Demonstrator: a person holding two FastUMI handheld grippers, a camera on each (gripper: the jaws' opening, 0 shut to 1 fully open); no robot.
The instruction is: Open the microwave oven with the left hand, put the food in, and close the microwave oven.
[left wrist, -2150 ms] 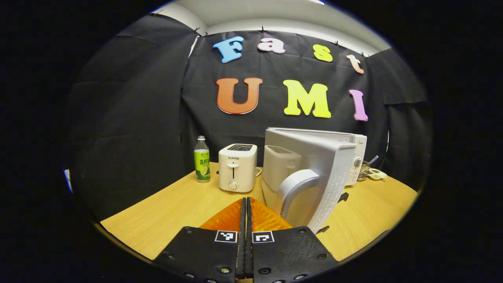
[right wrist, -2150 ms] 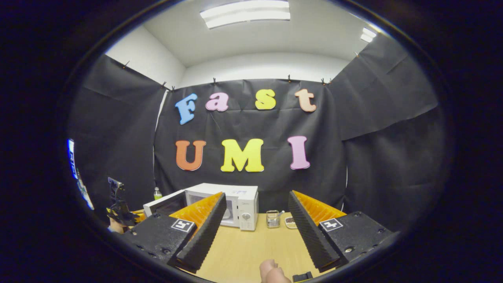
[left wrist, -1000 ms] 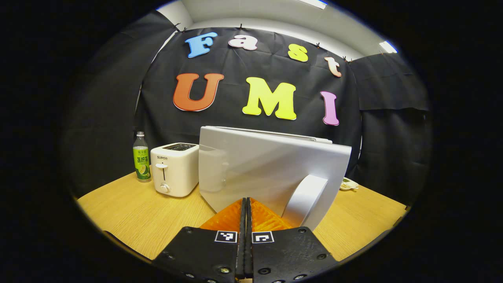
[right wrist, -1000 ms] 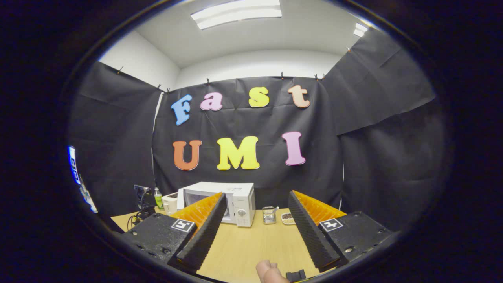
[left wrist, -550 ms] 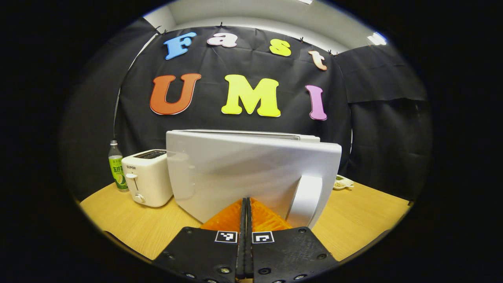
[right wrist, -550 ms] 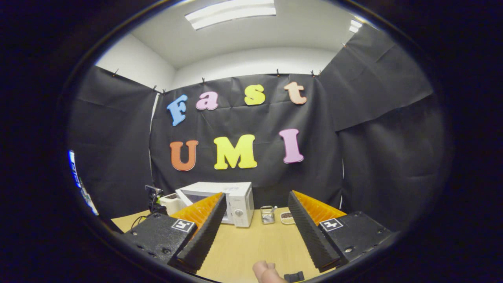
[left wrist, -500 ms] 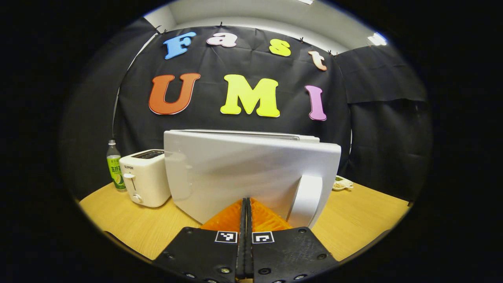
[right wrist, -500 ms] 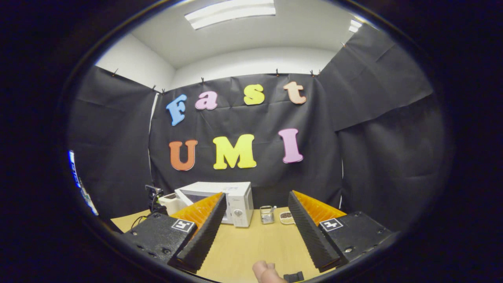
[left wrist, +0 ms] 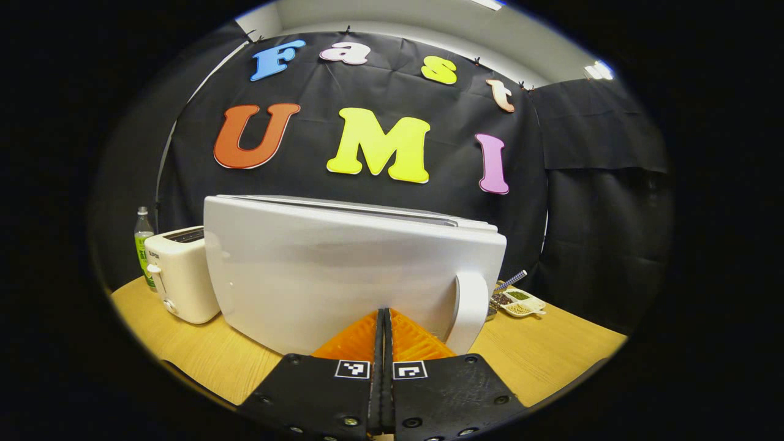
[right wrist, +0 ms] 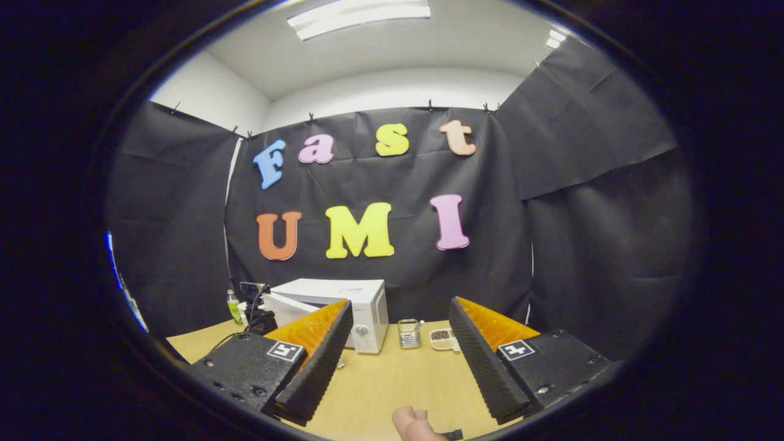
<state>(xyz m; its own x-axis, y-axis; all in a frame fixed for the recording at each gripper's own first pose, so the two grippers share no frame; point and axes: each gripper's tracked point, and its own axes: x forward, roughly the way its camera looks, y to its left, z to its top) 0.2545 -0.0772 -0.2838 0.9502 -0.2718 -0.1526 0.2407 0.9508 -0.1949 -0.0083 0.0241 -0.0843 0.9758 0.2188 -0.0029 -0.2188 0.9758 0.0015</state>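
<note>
Left gripper [left wrist: 383,318]: black screwed plates bearing square white-and-black markers, ribbed orange fingers [left wrist: 410,340]. Right gripper [right wrist: 398,334]: likewise, with black toothed pads [right wrist: 474,358].

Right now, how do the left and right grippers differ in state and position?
The left gripper has its fingers pressed together, holding nothing, close up against the microwave door. The right gripper has its fingers spread wide, empty, well back from the microwave. Both have orange-backed black fingers.

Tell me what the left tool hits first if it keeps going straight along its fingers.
Most likely the microwave door. The left tool, fingers together, points at the door's lower front face just beside the door handle, with nothing between them. Its fingertips look very near the door; whether they touch is unclear.
</note>
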